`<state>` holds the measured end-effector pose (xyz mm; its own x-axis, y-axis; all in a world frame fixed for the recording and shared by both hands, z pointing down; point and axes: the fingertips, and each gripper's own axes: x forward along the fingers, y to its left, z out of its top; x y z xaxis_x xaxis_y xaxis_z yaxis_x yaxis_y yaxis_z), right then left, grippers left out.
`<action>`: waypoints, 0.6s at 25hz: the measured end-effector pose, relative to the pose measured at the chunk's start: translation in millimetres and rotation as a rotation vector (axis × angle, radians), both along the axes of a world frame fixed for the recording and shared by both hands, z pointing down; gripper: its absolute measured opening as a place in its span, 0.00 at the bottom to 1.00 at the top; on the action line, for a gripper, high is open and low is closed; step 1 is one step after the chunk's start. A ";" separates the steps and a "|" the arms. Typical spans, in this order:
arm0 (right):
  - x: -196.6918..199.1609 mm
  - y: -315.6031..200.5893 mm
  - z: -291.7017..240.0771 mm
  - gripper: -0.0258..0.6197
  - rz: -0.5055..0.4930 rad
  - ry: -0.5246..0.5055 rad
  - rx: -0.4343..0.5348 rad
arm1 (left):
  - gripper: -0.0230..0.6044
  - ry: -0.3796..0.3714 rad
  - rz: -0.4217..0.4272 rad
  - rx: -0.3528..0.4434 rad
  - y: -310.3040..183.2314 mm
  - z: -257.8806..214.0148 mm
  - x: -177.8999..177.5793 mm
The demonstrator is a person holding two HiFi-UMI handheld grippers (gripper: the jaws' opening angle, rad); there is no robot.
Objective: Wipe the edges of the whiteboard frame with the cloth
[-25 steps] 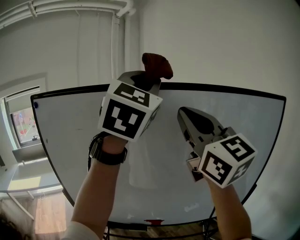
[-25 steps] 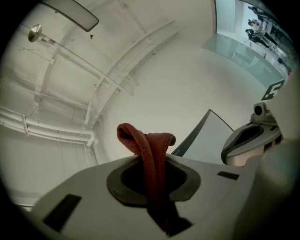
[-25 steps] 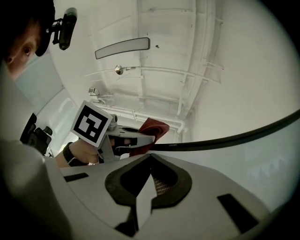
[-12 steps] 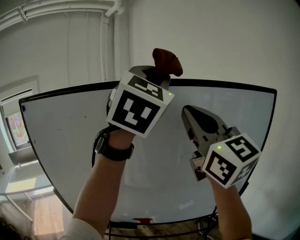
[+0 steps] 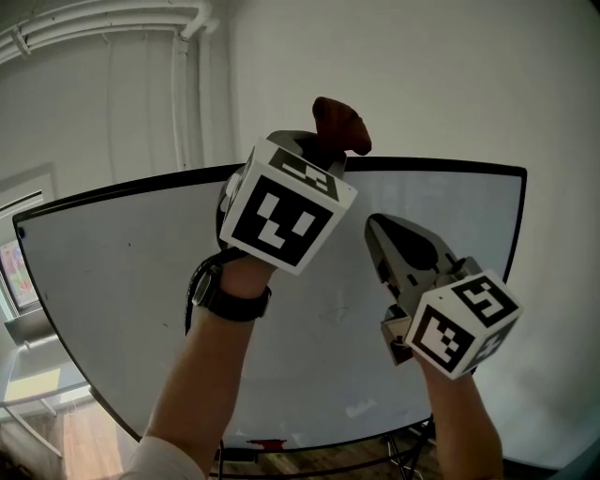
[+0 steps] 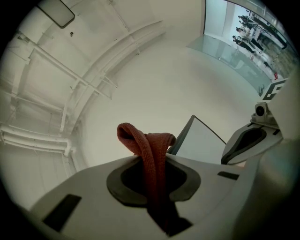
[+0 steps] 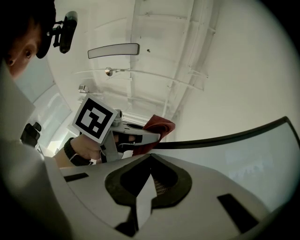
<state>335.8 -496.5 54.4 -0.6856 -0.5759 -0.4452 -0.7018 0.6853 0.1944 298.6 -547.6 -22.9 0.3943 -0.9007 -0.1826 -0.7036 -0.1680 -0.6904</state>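
A white whiteboard [image 5: 169, 281] with a thin black frame [image 5: 431, 168] stands against a pale wall. My left gripper [image 5: 325, 155] is shut on a rust-red cloth [image 5: 339, 126], and the cloth sits right at the frame's top edge. In the left gripper view the cloth [image 6: 146, 143] loops up out of the shut jaws [image 6: 152, 164], with the board's corner [image 6: 197, 136] just behind. My right gripper [image 5: 372, 223] hovers in front of the board's upper right area, lower than the left one. Its jaws [image 7: 151, 155] meet at the tip and hold nothing. The frame's top edge [image 7: 234, 136] runs past them.
White pipes [image 5: 94, 23] run along the ceiling line at the upper left. A window [image 5: 11, 272] is at the far left. The board's stand legs [image 5: 414, 442] and a red item [image 5: 265, 444] show at the bottom. A long ceiling lamp [image 7: 114, 50] hangs overhead.
My left gripper has carried the cloth to the right along the top edge of the frame. The board's right corner has drawn closer. The right gripper kept its place below.
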 end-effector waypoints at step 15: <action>33.1 -5.7 7.2 0.04 0.039 -0.020 -0.024 | 0.14 0.068 0.164 0.040 13.6 -3.8 41.4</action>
<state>368.9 -502.2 61.6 -0.6535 -0.6127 -0.4444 -0.7317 0.6616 0.1639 339.9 -534.0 -26.8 0.5206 -0.8169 -0.2482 -0.7146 -0.2579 -0.6502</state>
